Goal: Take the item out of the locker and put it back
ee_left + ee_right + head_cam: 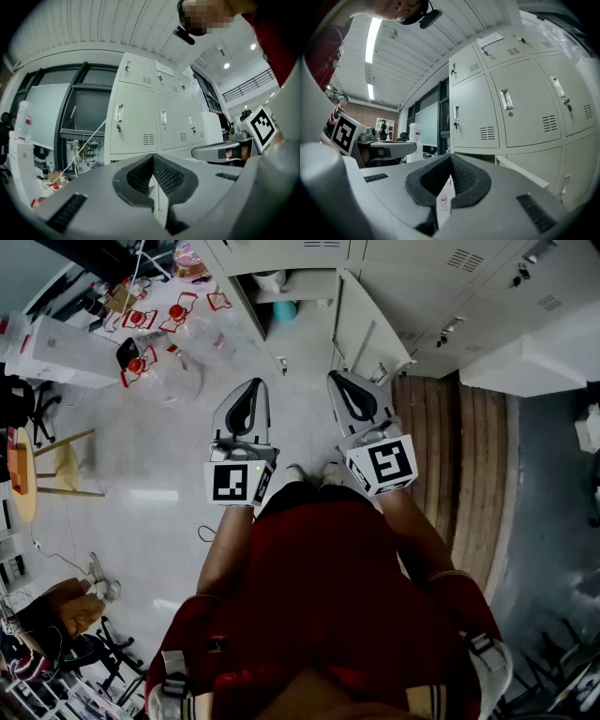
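Held left gripper (251, 390) and right gripper (337, 382) level, both pinched shut, empty. Beyond, locker (311, 326) stood with door (361, 329) open; white item (270, 279) sat on its shelf. Judged: spread one gripper's jaws before reaching in, steer clear of door.

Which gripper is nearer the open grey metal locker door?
Right. The right gripper is just short of the open grey metal locker door; the left gripper is farther, to its left.

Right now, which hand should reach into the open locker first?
Probably right. The right tool, shut and empty, has its tip nearest the open locker, and its own view faces the opening. The left tool, also shut, sits further left.
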Demonstrator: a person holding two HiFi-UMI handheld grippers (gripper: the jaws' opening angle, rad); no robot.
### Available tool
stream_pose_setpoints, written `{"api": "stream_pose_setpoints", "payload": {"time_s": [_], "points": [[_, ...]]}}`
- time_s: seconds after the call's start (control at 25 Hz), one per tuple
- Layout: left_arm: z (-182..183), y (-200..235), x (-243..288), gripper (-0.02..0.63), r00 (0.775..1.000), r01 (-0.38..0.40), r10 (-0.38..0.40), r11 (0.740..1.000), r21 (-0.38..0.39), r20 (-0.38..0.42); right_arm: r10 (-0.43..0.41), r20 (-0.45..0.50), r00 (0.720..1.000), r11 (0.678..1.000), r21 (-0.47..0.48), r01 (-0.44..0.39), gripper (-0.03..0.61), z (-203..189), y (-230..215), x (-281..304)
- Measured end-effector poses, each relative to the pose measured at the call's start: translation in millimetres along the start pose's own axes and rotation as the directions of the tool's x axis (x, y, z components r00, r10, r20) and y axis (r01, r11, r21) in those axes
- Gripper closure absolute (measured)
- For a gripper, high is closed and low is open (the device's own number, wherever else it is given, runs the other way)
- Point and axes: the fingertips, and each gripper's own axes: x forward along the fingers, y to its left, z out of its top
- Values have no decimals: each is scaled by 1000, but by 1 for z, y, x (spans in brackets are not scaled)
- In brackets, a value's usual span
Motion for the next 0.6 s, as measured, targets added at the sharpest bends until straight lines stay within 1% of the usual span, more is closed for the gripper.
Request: {"api": "stream_pose_setpoints", "payload": {"time_s": [0.24,0.44,0.6], "points": [[0,2,1,607,1000,-7,7,1000,6,-4,1,2,1000,1000,-5,-1,580,2,-1,0],[-2,0,4,607,1000,-6,6,1000,3,-3,11,8,1000,1000,22,-11,580,2,-1,1],[-3,-2,9,607,1000,-2,2,1000,9,2,3,2,1000,1000,25,-3,580,-1,-2,3]]}}
